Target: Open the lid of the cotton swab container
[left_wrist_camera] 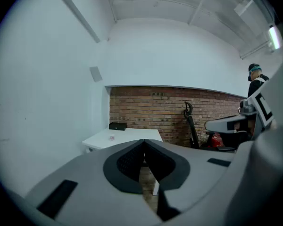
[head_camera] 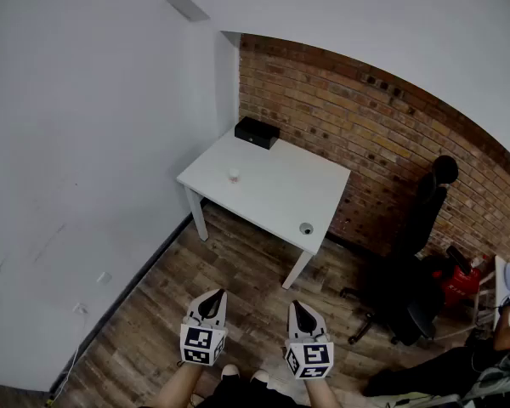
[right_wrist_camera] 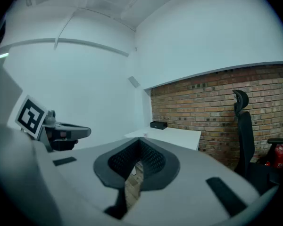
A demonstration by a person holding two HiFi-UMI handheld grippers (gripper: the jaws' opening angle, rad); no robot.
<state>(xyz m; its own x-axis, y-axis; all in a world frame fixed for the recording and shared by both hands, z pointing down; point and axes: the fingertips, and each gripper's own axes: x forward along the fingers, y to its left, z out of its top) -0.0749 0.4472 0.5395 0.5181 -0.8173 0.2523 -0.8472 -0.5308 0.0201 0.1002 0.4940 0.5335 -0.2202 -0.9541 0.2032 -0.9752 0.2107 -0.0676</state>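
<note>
Wooden floor [head_camera: 166, 291] occupies the lower centre, separating the white table [head_camera: 280, 185] at mid-frame from both grippers at the bottom edge. Left gripper [head_camera: 213, 296] and right gripper [head_camera: 298, 306]: jaws closed on nothing. The cotton swab container [head_camera: 234, 175] stands near the table's left edge, well apart from both

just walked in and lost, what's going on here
A person stands back from the white table, holding a left hand-held gripper and a right hand-held gripper, both shut and empty. The small cotton swab container sits on the table, far from both, with a black box at the table's far corner. Nothing is being handled yet.
</note>
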